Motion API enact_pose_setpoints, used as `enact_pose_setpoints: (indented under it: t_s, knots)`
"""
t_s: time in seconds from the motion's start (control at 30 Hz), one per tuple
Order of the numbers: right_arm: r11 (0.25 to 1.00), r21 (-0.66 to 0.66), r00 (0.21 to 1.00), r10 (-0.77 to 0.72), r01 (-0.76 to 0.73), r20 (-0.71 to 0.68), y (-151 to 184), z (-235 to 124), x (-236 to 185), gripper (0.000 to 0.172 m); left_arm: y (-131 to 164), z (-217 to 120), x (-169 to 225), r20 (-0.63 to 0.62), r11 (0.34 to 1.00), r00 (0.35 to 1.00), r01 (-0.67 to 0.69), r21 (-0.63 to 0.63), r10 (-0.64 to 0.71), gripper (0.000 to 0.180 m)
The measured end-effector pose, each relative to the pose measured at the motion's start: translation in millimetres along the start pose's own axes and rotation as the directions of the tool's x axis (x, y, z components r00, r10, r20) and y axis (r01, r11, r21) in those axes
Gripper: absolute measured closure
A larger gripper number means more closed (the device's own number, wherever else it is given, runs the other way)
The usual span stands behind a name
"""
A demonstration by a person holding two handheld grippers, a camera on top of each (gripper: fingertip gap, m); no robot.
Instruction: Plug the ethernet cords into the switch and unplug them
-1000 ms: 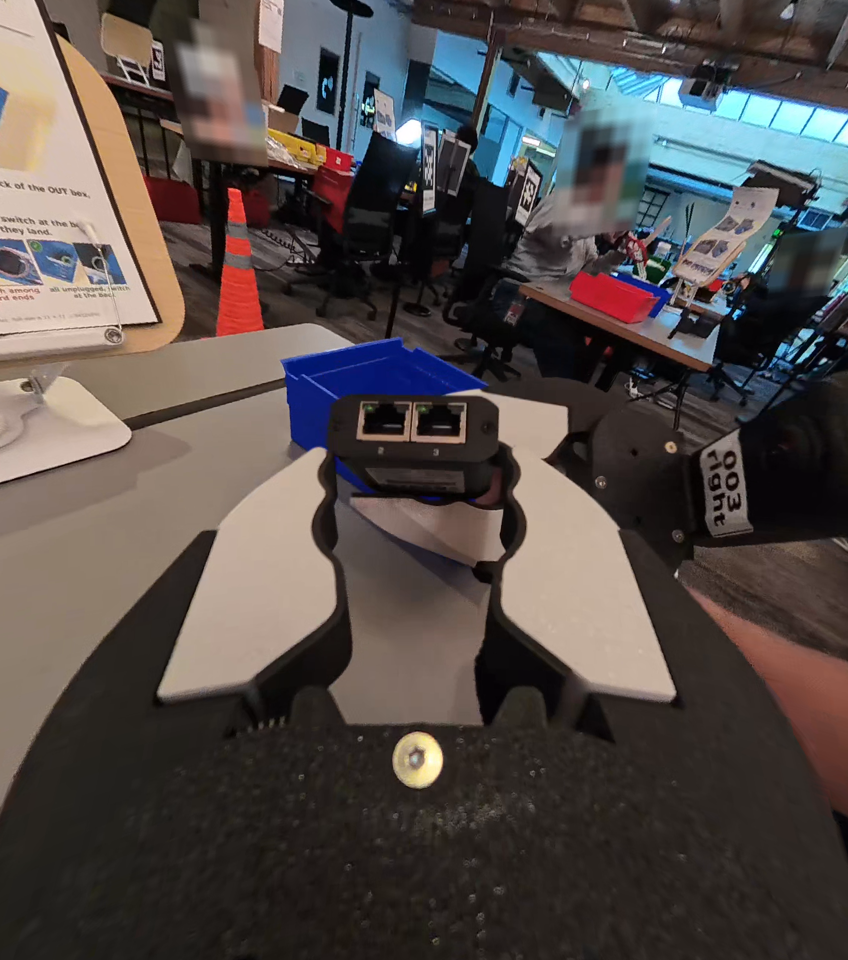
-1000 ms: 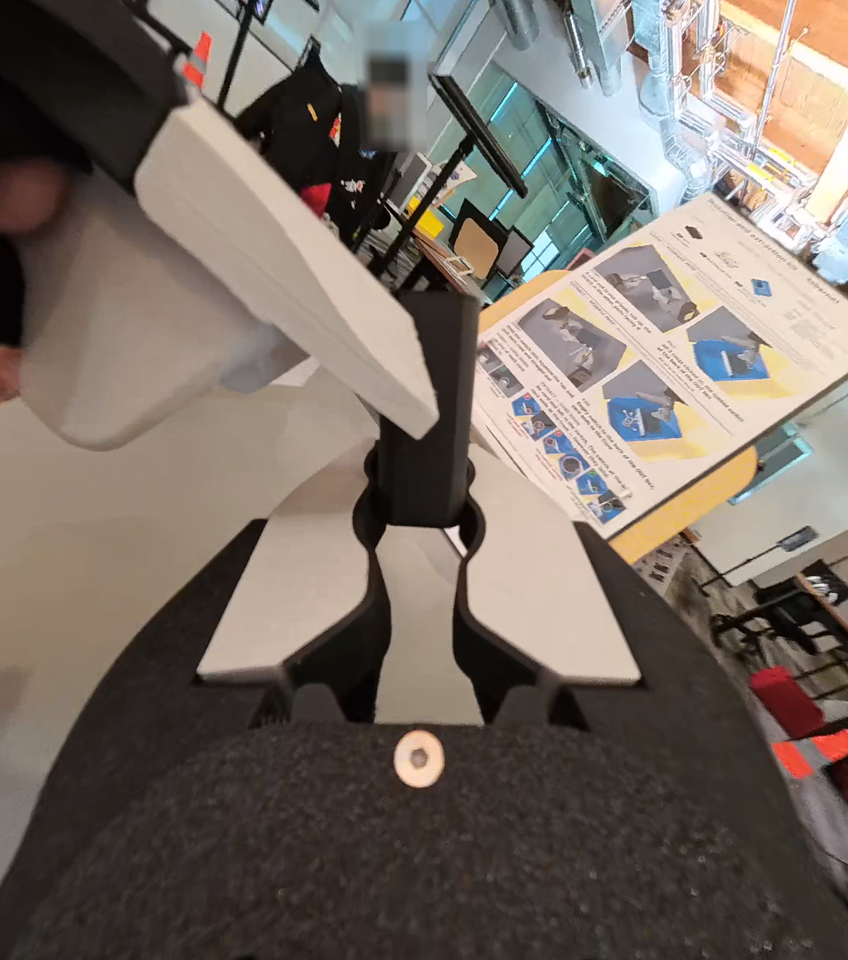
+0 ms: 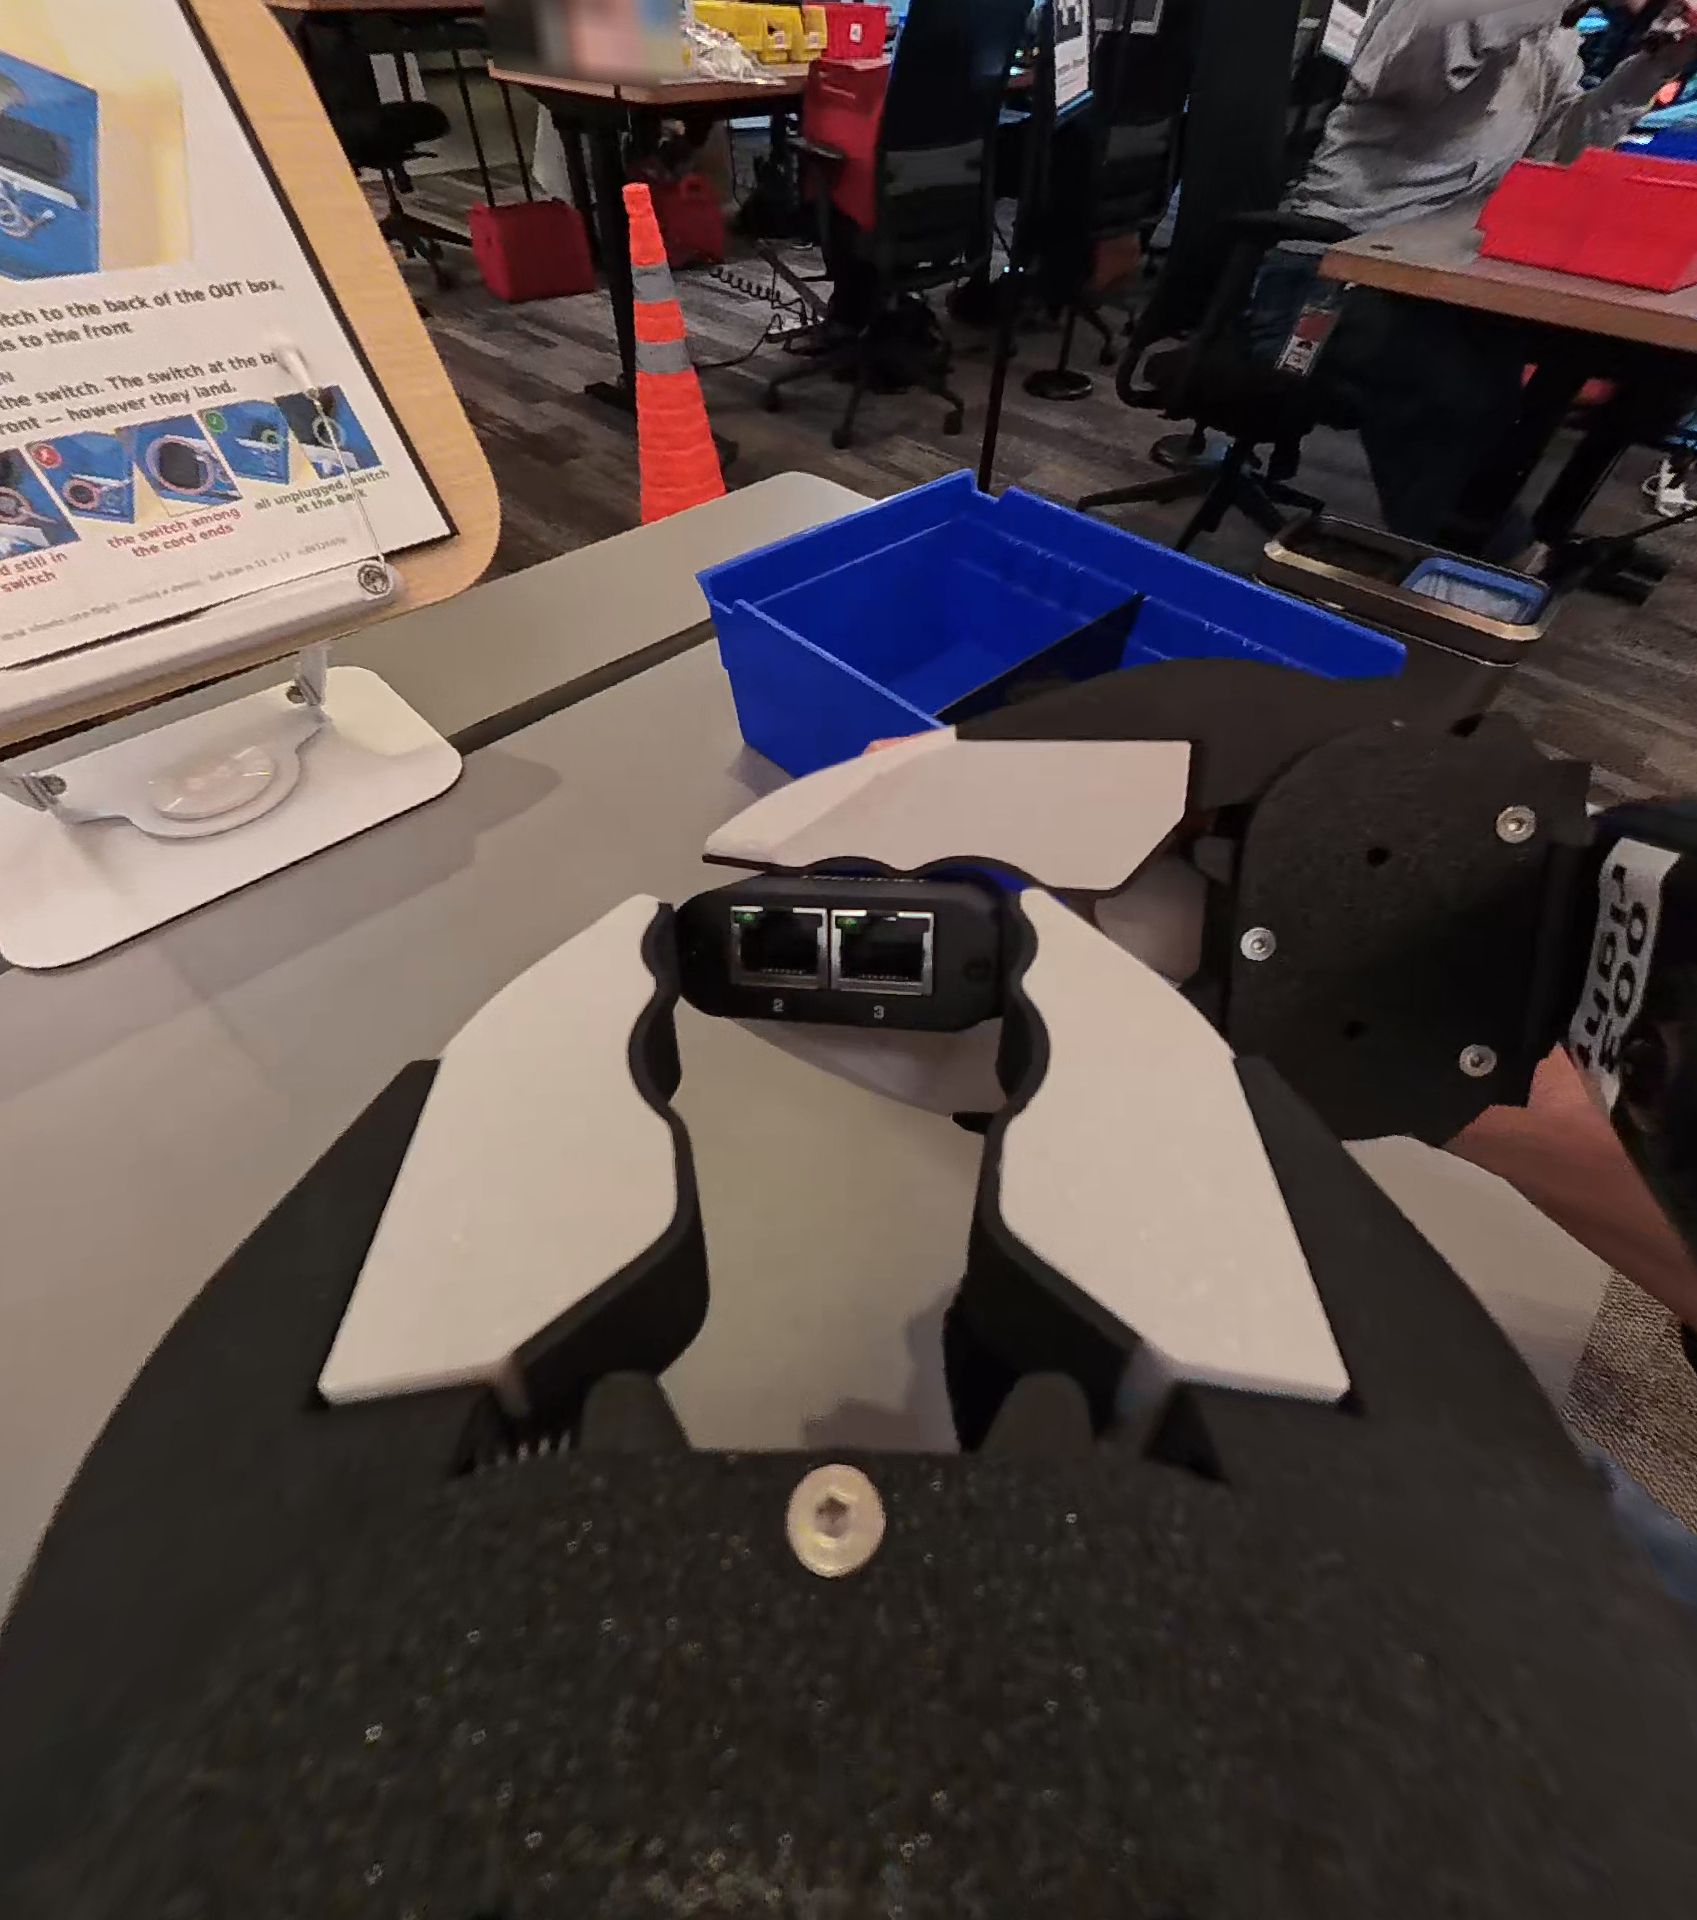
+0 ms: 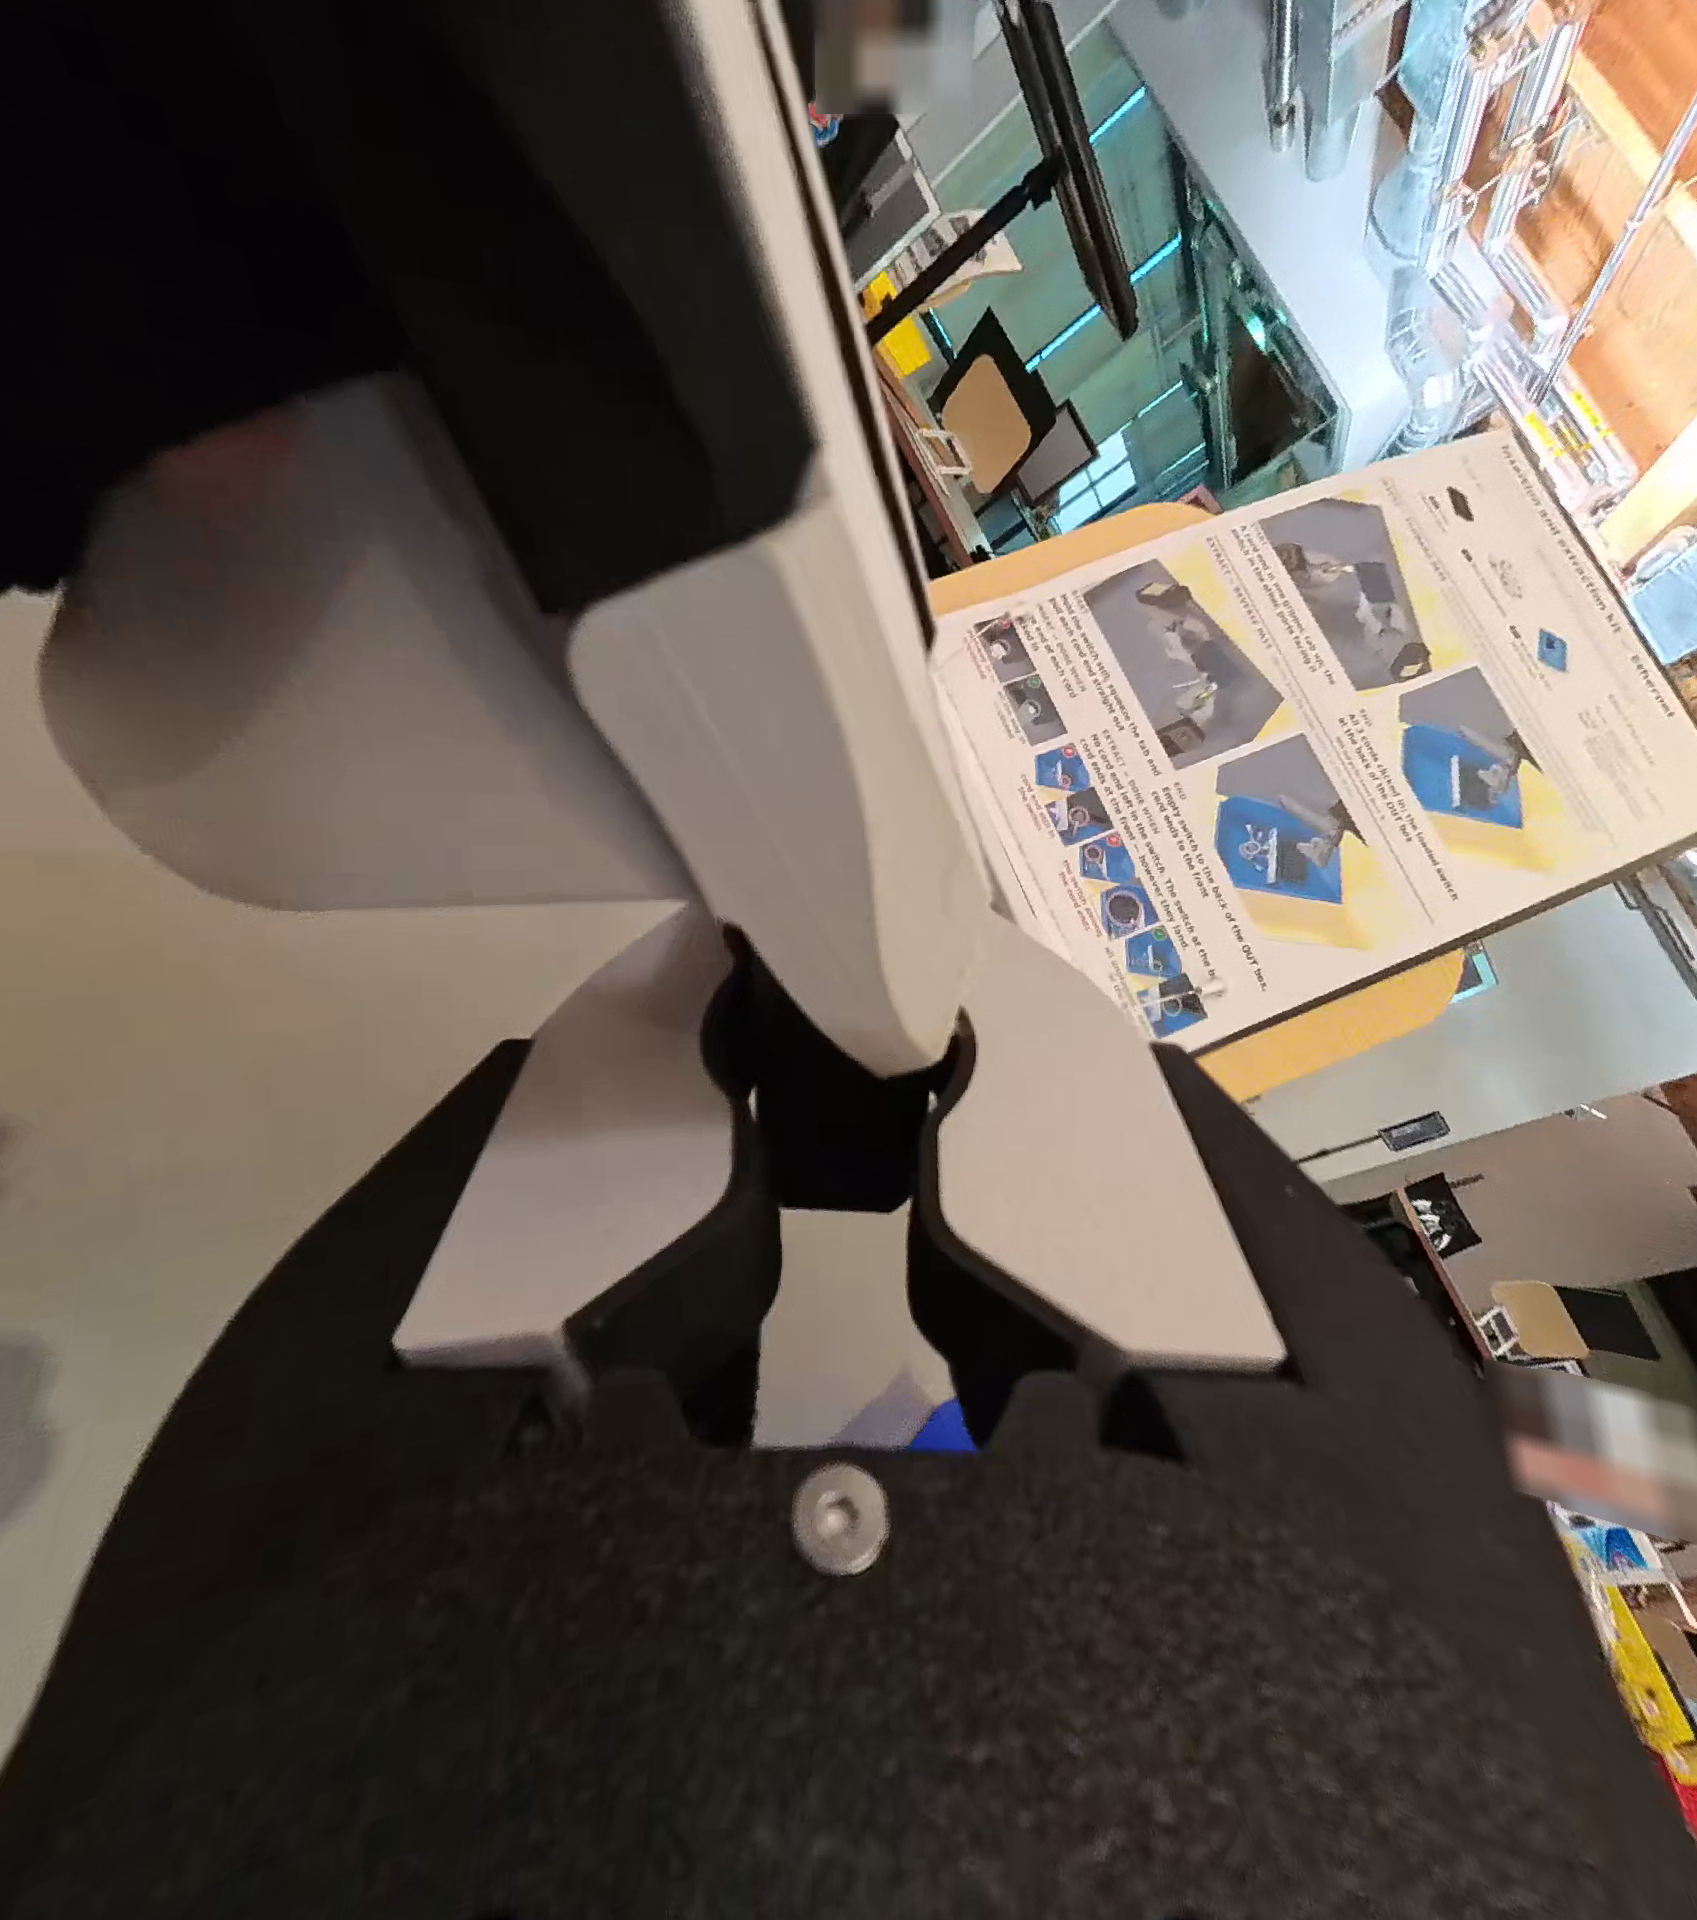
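Since a second ago, my left gripper [image 3: 839, 961] has dipped, so the switch [image 3: 833, 951] now sits lower in its view and the right gripper [image 3: 927, 831] covers it from above instead of lying behind it. Both grippers are clamped on the switch: the left fingers [image 3: 1114, 1039] press its two short ends, and the right fingers [image 4: 1052, 1122] squeeze its thin black body [image 4: 839, 1132] across the flat faces, held just above the table [image 3: 148, 1091].

Two ports [image 3: 828, 948] face me and both are bare. No cord shows in either view, so I judge nothing is plugged in at this end; whether this is the start or the finish I cannot tell.

At 12 o'clock from the switch, just behind it, stands a blue bin [image 3: 927, 623] whose visible compartments look empty. At 10 o'clock an instruction sheet [image 3: 96, 364] leans on a white stand [image 3: 200, 790]. Further off at 11 o'clock is an orange cone [image 3: 667, 395] on the floor.

For plugging, the right gripper is what stands in the way, as it would have to let go to fetch a cord.
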State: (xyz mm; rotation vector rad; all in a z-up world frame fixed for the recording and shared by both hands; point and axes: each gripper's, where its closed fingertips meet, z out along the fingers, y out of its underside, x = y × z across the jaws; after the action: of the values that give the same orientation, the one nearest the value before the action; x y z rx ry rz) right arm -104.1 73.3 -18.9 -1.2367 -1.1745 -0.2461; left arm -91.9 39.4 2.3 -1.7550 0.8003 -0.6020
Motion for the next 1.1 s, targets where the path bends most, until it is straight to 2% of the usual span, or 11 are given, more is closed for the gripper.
enact_pose_setpoints:
  t_s: [0.13,0.23,0.33,0.43,0.53,0.7,0.8,0.93,1.1]
  knots:
    - [0.999,0.035,0.999,-0.023,0.022,0.036,-3,0,-2,0.146,6,-10,2,-0.082,1.000,0.996,0.031,-0.004,-0.031,0.122]
    - [0.995,0.093,0.998,-0.026,0.020,0.063,-5,3,3,0.146,27,-39,-8,-0.124,0.998,0.990,0.070,0.010,-0.068,0.110]
    - [0.983,0.172,0.996,-0.071,0.059,0.062,-13,7,17,0.147,64,-80,-27,-0.094,0.995,0.992,0.090,0.052,-0.084,0.109]
    - [0.967,0.193,0.983,-0.179,0.168,0.040,-21,20,33,0.146,115,-118,-43,-0.034,0.989,0.992,0.124,0.083,-0.121,0.109]
    - [0.940,0.218,0.960,-0.278,0.263,0.038,-32,35,41,0.147,146,-142,-52,0.008,0.979,0.981,0.194,0.066,-0.195,0.108]
    - [0.918,0.249,0.937,-0.339,0.310,0.086,-37,55,33,0.147,151,-153,-67,0.031,0.964,0.967,0.247,0.102,-0.251,0.113]
    - [0.938,0.185,0.932,-0.325,0.294,0.160,-24,66,26,0.147,164,-149,-73,0.043,0.965,0.965,0.258,0.056,-0.260,0.114]
    - [0.945,0.203,0.930,-0.298,0.255,0.216,-19,74,16,0.147,168,-148,-76,0.019,0.945,0.946,0.322,0.055,-0.323,0.117]
    - [0.946,0.199,0.924,-0.300,0.256,0.236,-9,78,8,0.147,165,-156,-103,0.115,0.958,0.952,0.282,0.042,-0.285,0.124]
